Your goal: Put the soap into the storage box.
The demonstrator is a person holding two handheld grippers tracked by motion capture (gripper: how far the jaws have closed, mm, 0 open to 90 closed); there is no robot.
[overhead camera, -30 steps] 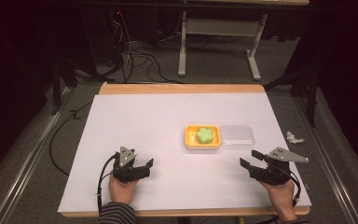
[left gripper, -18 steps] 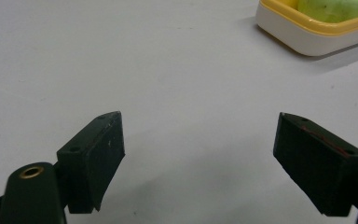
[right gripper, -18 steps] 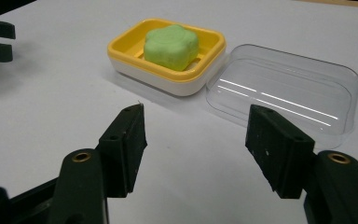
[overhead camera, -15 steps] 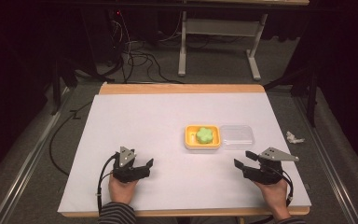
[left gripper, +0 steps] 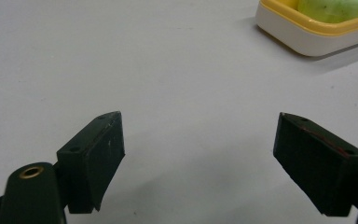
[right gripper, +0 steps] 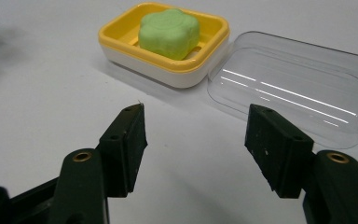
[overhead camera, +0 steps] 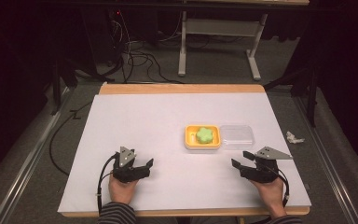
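Right gripper view: your right gripper (right gripper: 193, 140) gapes, empty, near the clear lid (right gripper: 298, 84); light, slippery; pinch its rim.

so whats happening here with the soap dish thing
A person sits at a white table with a gripper in each hand. The left gripper and right gripper both rest near the front edge, jaws apart and holding nothing. Ahead lies a yellow soap dish with a green soap in it, its clear lid off and lying beside it.
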